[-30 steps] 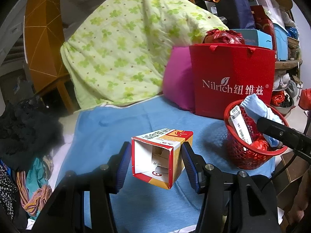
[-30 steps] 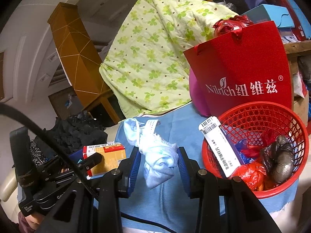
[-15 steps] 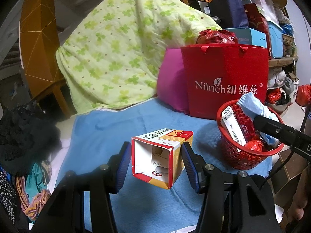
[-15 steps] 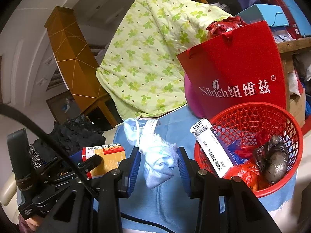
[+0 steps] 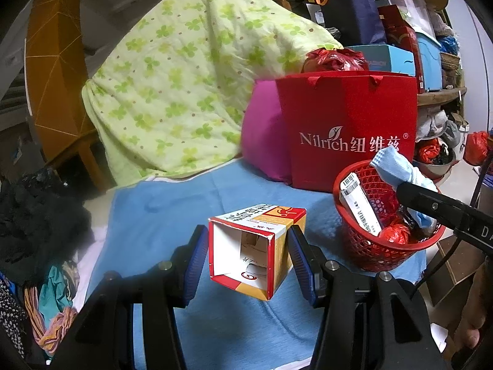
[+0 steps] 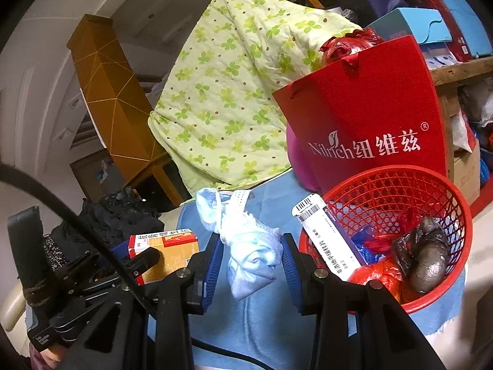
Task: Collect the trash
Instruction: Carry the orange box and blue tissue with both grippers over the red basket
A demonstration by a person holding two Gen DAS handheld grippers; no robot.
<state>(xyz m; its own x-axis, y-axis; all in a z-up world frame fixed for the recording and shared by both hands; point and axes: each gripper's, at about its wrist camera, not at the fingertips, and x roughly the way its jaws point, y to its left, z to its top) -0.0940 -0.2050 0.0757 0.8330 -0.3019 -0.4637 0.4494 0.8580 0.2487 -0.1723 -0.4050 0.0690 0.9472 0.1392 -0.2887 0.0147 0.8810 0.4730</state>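
Note:
My left gripper [image 5: 248, 254] is shut on an open red, white and orange carton [image 5: 255, 246] and holds it above the blue cloth [image 5: 172, 206]; the carton also shows in the right wrist view [image 6: 165, 248]. My right gripper [image 6: 249, 262] is shut on a crumpled light blue rag [image 6: 246, 246], held just left of the red mesh basket [image 6: 431, 185]. In the left wrist view the rag [image 5: 397, 169] hangs over the basket [image 5: 366, 246]. The basket holds a white barcode box [image 6: 326, 240], red plastic and a dark wrapped lump [image 6: 428, 262].
A red Nilrich paper bag [image 5: 348, 123] and a pink cushion [image 5: 262, 135] stand behind the basket. A green clover quilt [image 5: 185, 77] is piled at the back. Dark clothes [image 5: 34, 215] lie at the left. Boxes fill the shelves at right.
Both grippers have drifted slightly toward the basket, keeping hold of the carton and the rag. The basket sits a little further left in both views.

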